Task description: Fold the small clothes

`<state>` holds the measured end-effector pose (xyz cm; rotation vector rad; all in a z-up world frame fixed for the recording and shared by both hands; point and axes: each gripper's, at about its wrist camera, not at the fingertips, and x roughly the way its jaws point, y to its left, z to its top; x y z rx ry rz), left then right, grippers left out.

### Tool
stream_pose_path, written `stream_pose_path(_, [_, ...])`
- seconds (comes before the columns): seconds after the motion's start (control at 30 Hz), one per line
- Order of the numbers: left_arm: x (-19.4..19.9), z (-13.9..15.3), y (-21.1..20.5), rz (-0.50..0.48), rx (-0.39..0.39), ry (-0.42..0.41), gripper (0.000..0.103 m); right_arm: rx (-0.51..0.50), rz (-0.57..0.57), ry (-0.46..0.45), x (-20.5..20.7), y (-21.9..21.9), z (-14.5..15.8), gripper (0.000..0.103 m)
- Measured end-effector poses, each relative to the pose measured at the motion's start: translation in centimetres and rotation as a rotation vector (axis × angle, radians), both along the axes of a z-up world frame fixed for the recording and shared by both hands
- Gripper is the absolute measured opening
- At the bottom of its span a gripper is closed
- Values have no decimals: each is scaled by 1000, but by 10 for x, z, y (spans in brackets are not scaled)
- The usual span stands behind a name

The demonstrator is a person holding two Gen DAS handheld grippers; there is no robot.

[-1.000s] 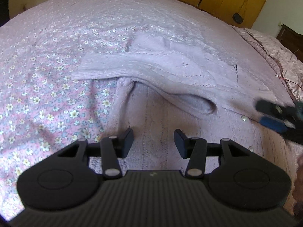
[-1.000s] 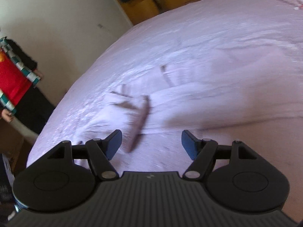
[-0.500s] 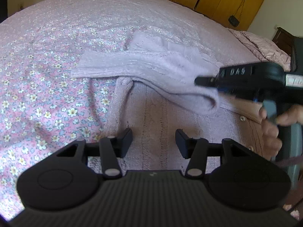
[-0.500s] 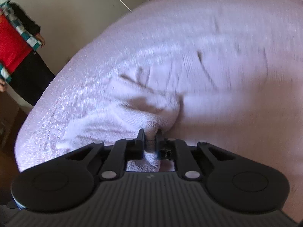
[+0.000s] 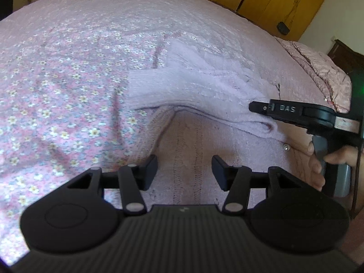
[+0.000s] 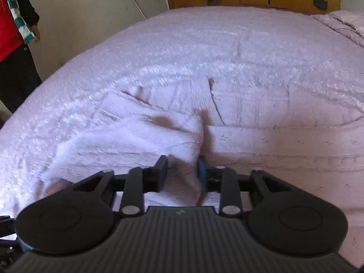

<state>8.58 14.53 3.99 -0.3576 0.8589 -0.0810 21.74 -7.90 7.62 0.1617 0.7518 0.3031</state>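
Observation:
A small lilac knit cardigan [image 5: 204,91] lies on a floral bedspread [image 5: 56,104], one sleeve [image 5: 261,122] folded across its body. My left gripper [image 5: 184,170] is open and empty, hovering over the cardigan's lower body. My right gripper [image 6: 182,170] has its jaws partly apart around a bunched fold of the cardigan's sleeve [image 6: 159,136], which rises between the fingers. In the left wrist view the right gripper [image 5: 259,109] reaches in from the right onto the sleeve.
Wooden wardrobe doors [image 5: 273,0] stand behind the bed. A quilted pink cover [image 5: 318,68] lies at the right edge. A person in red and black [image 6: 13,45] stands at the bed's left side.
My right gripper swung in over the cardigan, shut on the sleeve fold, and now its jaws have parted somewhat. The left gripper has stayed open and drifted a little.

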Motion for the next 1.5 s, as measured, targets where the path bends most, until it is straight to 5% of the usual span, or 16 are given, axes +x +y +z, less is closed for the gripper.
stream_pose_path(0.2, [-13, 22, 21, 22, 64, 9, 55, -24, 195, -93, -25, 41, 28, 54])
stream_pose_path(0.5, [-28, 16, 61, 124, 89, 69, 55, -126, 411, -151, -31, 117, 22, 56])
stream_pose_path(0.8, [-32, 10, 70, 139, 79, 79, 55, -366, 530, -173, -31, 166, -2, 69])
stream_pose_path(0.9, [-32, 8, 70, 138, 80, 80, 55, -370, 490, -195, -28, 168, -4, 59])
stream_pose_path(0.97, [-32, 7, 69, 136, 84, 80, 55, -371, 439, -210, -26, 165, -2, 25])
stream_pose_path(1.03, [-33, 8, 68, 135, 89, 79, 55, -317, 416, -205, -22, 156, 3, 12])
stream_pose_path(1.3, [-28, 10, 64, 124, 97, 76, 55, -93, 200, -286, -17, 97, 52, 8])
stream_pose_path(1.5, [-20, 19, 52, 84, 118, 44, 55, -18, 32, -323, -24, 31, 78, 8])
